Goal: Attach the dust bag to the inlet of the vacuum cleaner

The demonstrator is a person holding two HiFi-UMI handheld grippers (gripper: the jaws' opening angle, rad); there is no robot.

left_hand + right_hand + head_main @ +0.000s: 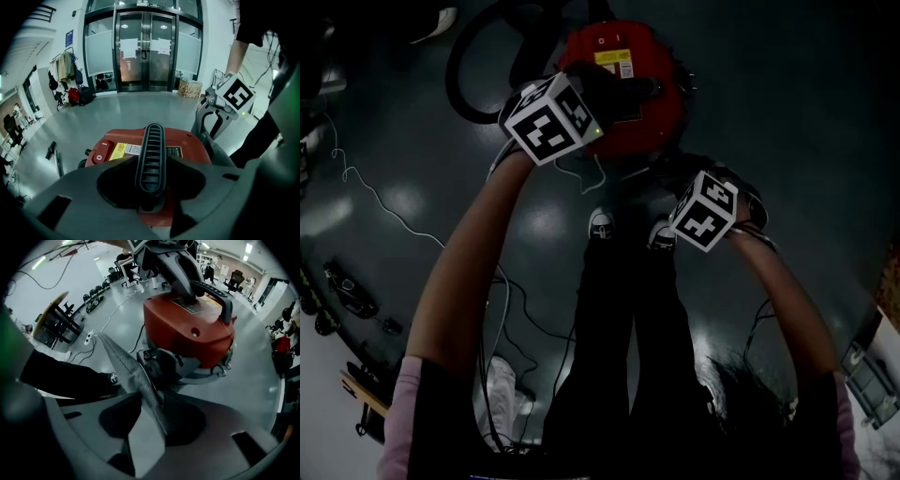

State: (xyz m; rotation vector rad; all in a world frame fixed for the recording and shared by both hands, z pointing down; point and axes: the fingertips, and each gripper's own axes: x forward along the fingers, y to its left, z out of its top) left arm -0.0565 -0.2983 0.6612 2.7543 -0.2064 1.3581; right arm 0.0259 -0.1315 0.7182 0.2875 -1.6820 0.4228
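On floor (769, 94): vacuum cleaner (187, 333), judged heavy, rigid; steady by carry handle (151, 145), clamped in left hand-held gripper (151, 176). Beside its base (185, 365): dust bag (136, 376), judged light, limp, loose between wide-open jaws of right hand-held gripper (152, 418); grip near mouth edge.

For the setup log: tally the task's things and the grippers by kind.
Vacuum cleaner: 1
Dust bag: 1
Grippers: 2, left gripper and right gripper
Total: 4
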